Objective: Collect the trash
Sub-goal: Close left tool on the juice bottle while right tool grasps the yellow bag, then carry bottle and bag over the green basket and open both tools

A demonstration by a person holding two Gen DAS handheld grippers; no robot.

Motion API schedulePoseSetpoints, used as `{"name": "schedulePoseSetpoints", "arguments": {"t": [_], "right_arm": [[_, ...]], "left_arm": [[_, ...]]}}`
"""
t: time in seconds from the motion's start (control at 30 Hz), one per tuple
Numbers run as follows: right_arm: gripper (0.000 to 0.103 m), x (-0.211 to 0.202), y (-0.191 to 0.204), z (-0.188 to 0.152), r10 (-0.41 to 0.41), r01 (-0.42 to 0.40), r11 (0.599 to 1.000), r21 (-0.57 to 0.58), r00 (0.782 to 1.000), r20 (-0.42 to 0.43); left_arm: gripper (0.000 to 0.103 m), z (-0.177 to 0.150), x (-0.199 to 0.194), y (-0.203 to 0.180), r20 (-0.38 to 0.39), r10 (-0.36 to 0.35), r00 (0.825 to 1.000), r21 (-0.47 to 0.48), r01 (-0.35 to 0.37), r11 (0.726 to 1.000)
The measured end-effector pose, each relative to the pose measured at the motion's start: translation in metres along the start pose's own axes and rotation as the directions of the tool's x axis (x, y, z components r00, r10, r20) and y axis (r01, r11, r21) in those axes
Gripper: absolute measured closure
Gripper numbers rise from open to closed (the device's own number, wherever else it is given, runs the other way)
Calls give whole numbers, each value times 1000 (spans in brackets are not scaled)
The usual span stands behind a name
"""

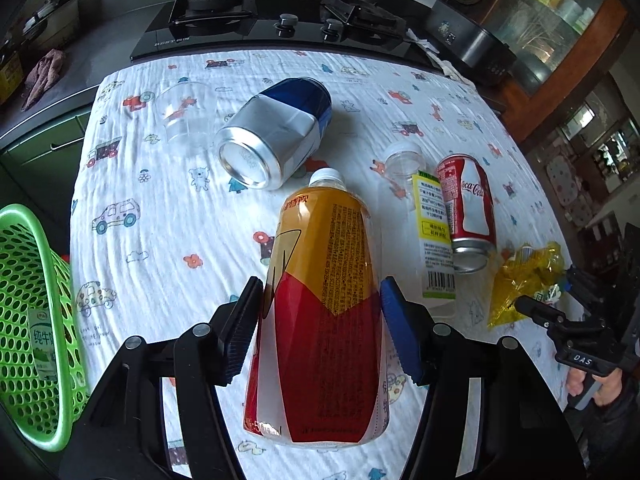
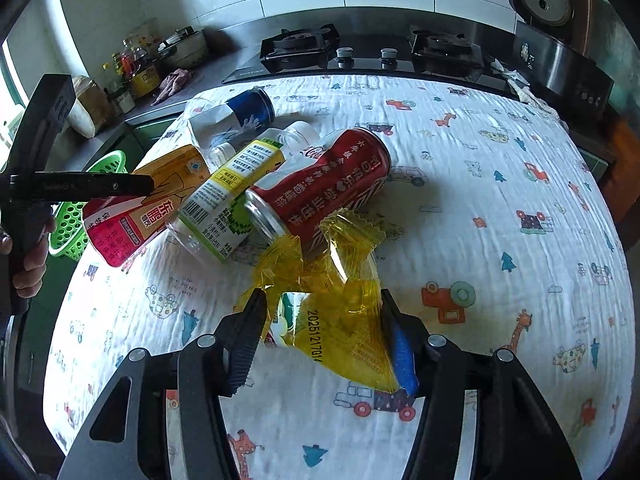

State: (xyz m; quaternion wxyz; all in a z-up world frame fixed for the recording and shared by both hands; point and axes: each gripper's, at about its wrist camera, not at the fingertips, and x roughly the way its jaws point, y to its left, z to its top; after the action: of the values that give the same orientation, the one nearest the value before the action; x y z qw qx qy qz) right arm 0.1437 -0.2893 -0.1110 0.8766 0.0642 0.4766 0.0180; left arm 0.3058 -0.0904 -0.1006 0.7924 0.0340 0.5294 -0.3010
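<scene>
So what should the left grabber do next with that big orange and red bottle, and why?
Probably squeeze shut on the orange and red bottle. The left gripper has a finger on each side of it, but slim gaps still show. Once held, the bottle could go to the green basket, where a milk carton already lies.

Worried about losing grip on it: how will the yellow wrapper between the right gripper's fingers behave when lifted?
The yellow wrapper is thin crinkled film, so probably floppy and very light. It looks glossy, so it may slide between the right gripper's fingers. Its far end touches the red cola can, which lies on its side and might roll if dragged.
</scene>
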Motion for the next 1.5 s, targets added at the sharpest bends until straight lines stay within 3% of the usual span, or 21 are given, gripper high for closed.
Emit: {"name": "schedulePoseSetpoints", "arguments": {"t": [0.3, 0.37, 0.53, 0.77, 1.07, 1.27, 1.5], "right_arm": [[48, 1, 8, -9, -3, 3, 1000, -13, 1000, -8], [48, 1, 7, -11, -2, 2, 1000, -10, 1000, -10], [48, 0, 5, -16, -12, 12, 1000, -8, 1000, -13], [48, -7, 10, -16, -8, 7, 1000, -19, 1000, -16], [48, -23, 61, 11, 53, -49, 989, -141, 998, 25], [48, -18, 119, 48, 151, -137, 967, -216, 987, 48], [48, 9, 204, 88, 238, -215, 928, -305, 970, 41]], "left_arm": [[42, 3, 15, -10, -69, 38, 997, 35, -36, 999], [34, 7, 19, -11, -85, 37, 996, 32, -35, 999], [34, 13, 33, -11, -115, 59, 992, 33, -56, 998], [37, 11, 35, -10, -88, 54, 995, 26, -52, 998], [37, -8, -39, 13, 40, 28, 999, 4, -28, 1000], [37, -16, -105, 71, 148, 105, 983, -102, -90, 991], [37, -25, -156, 167, 204, 231, 951, -266, -173, 948]]}}
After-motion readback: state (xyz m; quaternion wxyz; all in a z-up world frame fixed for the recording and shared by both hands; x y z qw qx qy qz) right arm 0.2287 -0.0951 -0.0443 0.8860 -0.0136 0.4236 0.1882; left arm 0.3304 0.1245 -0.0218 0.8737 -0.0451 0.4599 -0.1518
